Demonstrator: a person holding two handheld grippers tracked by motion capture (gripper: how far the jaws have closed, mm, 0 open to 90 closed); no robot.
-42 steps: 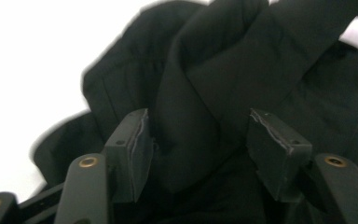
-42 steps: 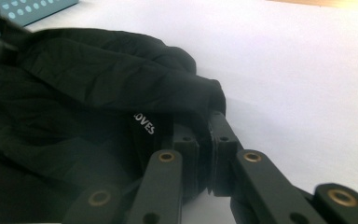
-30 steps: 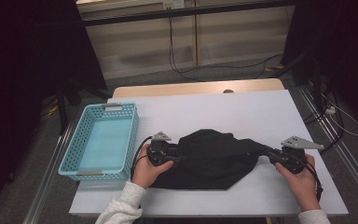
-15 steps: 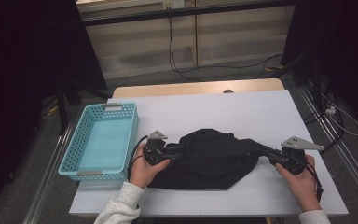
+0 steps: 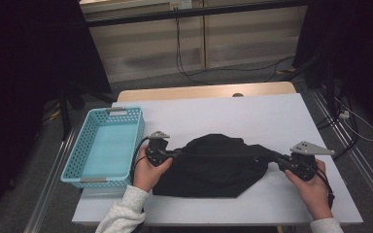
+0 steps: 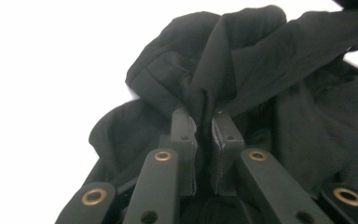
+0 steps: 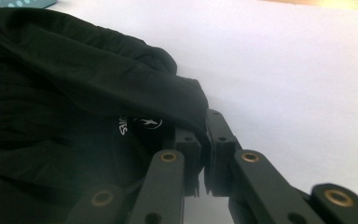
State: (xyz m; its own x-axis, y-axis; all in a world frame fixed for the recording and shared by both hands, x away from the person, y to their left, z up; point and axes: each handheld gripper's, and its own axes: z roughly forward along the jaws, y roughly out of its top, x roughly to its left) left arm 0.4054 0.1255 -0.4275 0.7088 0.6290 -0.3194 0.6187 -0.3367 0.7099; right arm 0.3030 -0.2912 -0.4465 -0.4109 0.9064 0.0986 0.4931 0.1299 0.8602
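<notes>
Two black hand-held grippers, pale knit sleeves

The left gripper [image 5: 175, 154] and right gripper [image 5: 278, 160] have brass-ringed pivots, grey three-cornered top plates and trailing black cables; both sleeves [image 5: 122, 213] are light grey.

Left tool [image 5: 175, 155], jaws just closing, and right tool [image 5: 276, 159], jaws clamped, point inward at each other; both hands low, forearms entering from near edge.

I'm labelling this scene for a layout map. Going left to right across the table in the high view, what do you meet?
Blue basket → left gripper, shut on the cloth after its jaws have just been closing → black garment → right gripper, shut on the garment's other end.
</notes>
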